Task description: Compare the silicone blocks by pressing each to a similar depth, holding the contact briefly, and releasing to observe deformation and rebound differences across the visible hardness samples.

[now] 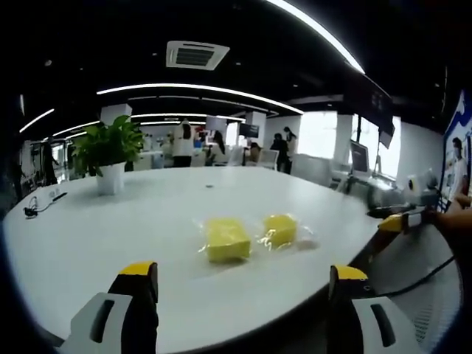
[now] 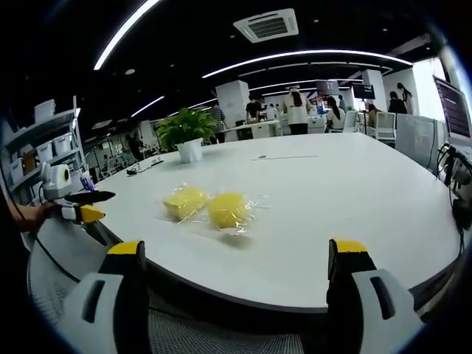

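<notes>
**2 wrapped blocks waiting, both claws wide and empty**

A white table [image 1: 88,236] is carrying 2 yellow silicone blocks [image 1: 227,240] in clear wrap, lying side by side near its edge. They are sitting ahead of both claws, well apart from each; I judge neither clearly nearer. The left gripper [image 1: 243,284] is standing wide open, holding nothing. The right gripper [image 2: 236,262] is likewise gaping and touching nothing.
</notes>
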`<state>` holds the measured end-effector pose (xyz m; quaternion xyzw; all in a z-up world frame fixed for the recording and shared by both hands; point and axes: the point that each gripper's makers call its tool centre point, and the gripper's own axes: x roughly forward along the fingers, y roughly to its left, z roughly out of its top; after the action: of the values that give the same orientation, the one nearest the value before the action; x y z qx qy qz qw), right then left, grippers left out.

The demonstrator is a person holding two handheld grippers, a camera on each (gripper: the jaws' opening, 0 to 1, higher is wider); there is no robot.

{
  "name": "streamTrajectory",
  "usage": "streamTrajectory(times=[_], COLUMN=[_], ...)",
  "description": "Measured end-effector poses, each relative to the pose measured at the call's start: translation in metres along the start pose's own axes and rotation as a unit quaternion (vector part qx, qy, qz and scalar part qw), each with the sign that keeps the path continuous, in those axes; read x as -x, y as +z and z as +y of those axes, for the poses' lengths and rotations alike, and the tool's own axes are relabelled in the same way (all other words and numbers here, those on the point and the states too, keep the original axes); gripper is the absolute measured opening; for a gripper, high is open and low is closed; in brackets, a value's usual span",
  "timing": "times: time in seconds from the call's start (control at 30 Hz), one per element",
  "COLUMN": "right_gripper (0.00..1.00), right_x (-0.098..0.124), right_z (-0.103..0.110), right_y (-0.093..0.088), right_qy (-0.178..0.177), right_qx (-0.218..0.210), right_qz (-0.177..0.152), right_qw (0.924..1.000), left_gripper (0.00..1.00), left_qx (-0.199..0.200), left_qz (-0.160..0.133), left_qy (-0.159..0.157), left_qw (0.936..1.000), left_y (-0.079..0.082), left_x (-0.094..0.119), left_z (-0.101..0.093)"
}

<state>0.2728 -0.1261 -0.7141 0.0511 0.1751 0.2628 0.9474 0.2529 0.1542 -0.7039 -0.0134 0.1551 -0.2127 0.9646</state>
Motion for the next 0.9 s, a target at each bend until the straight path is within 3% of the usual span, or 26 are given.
streamTrajectory(times=[0.07,0.13,0.4,0.53,0.9], right_gripper=[0.96,0.96,0.96,0.96,0.96], right_x=[0.000,0.000,0.000,0.000,0.000], right_z=[0.000,0.000,-0.001,0.000,0.000], right_y=[0.000,0.000,0.001,0.001,0.000], right_qy=[0.000,0.001,-0.002,-0.002,-0.001], right_qx=[0.000,0.000,0.000,0.000,0.000], right_qz=[0.000,0.000,-0.001,-0.001,0.000], right_qw=[1.0000,1.0000,1.0000,1.0000,1.0000], left_gripper=[0.97,0.96,0.84,0.71,0.66], left_qx=[0.005,0.006,0.021,0.030,0.016], left_qz=[0.005,0.008,0.005,0.006,0.008], left_qy=[-0.033,-0.045,-0.051,-0.055,-0.066], left_qw=[0.9994,0.9989,0.9985,0.9980,0.9977], left_y=[-0.001,-0.001,0.003,0.006,0.022], left_x=[-0.001,-0.001,-0.004,-0.008,-0.027], left_z=[-0.011,-0.012,-0.005,-0.001,0.007])
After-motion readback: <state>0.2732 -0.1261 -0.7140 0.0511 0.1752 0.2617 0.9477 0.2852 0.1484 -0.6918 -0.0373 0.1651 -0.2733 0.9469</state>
